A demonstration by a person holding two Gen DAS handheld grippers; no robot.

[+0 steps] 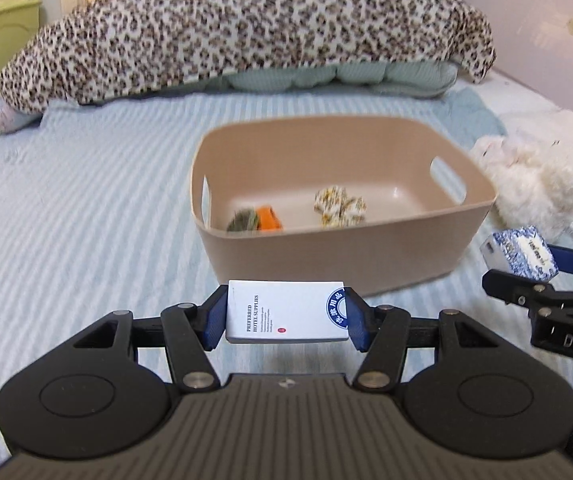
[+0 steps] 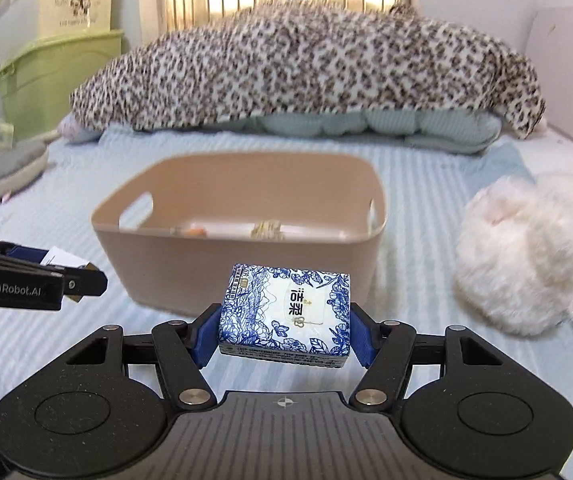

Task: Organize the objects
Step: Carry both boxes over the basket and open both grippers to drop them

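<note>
Both grippers hold things: left gripper (image 1: 286, 316) a white box (image 1: 286, 310), right gripper (image 2: 285, 322) a tissue pack (image 2: 286, 316). Mid-frame, my tissue pack might bump the tan bin (image 2: 242, 256) rim and drop.

Left black two-finger gripper with blue pads (image 1: 286, 314) clamped level on a white card box (image 1: 286, 310). Right black gripper with blue pads (image 2: 285, 330) closed on a blue-and-white floral tissue packet (image 2: 285, 316), apparently tilted slightly. Side by side, near each other, both pointing forward.

White flat box (image 1: 286, 311) printed "PREFERRED HOTEL SUPPLIES", held level. Blue-floral tissue pack (image 2: 285, 315), slightly tilted. Tan bin (image 1: 406, 256) on bed holds an orange item (image 1: 269, 218) and apparently a patterned bundle (image 1: 339, 205), blurred.
</note>
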